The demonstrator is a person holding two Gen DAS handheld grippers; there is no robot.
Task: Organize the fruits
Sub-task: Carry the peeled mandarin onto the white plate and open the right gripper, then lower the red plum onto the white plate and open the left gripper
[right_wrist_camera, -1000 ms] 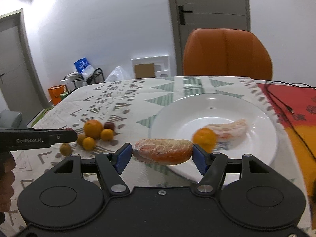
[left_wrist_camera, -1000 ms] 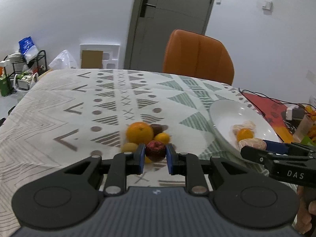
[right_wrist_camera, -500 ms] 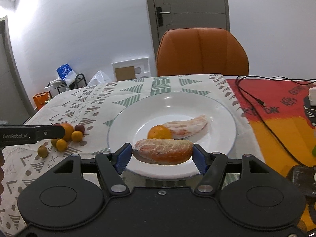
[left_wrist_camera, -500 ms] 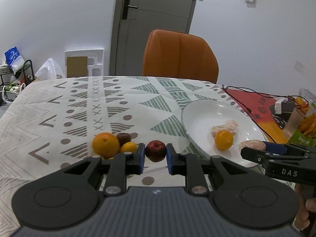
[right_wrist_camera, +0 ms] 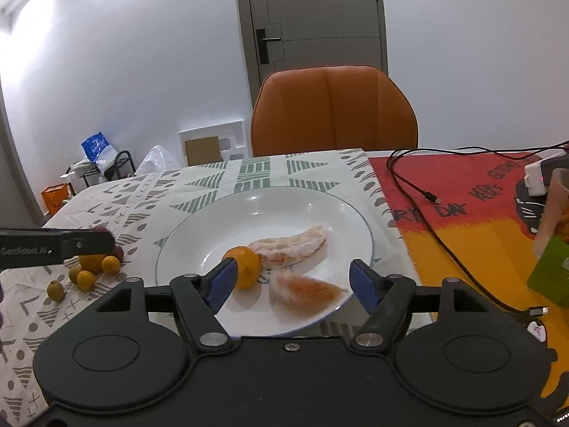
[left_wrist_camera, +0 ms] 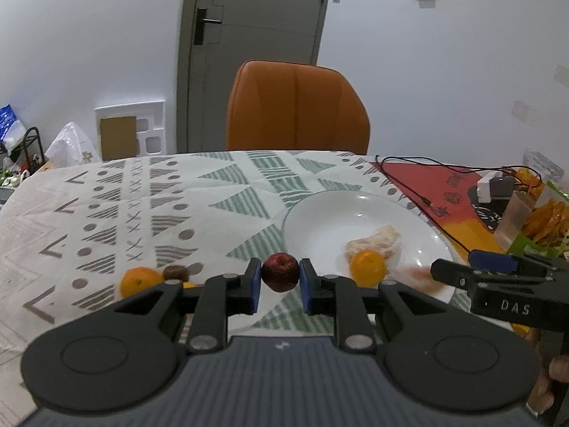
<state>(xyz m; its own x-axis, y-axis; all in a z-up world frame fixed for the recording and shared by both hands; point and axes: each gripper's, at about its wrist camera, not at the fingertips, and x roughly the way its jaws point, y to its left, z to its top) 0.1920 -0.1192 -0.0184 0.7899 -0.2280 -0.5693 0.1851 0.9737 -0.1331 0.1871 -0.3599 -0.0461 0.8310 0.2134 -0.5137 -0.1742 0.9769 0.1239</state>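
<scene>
Dark red fruit (left_wrist_camera: pixel 280 271) is pinched between the blue pads of the left gripper (left_wrist_camera: pixel 280 277), held above the patterned tablecloth (left_wrist_camera: pixel 142 210) just left of the white plate (left_wrist_camera: pixel 320 220). Right gripper (right_wrist_camera: pixel 291 283) has its fingers spread wide over the near part of the plate (right_wrist_camera: pixel 348 220), nothing between them. A peeled citrus wedge (right_wrist_camera: pixel 306 290) lies blurred on the plate's near rim area, between the spread fingers but touching neither as far as I can tell. On the plate: a small orange (right_wrist_camera: pixel 245 267) beside the left blue pad, touching a second peeled wedge (right_wrist_camera: pixel 295 247) behind it. Left of the plate on the cloth: a bigger orange (left_wrist_camera: pixel 140 280), a brown fruit (left_wrist_camera: pixel 176 272) and several small yellow ones (right_wrist_camera: pixel 87 279), clustered. Orange chair (left_wrist_camera: pixel 297 106) behind the table; black cable (right_wrist_camera: pixel 423 199) on the red mat (right_wrist_camera: pixel 473 192) to the right.
</scene>
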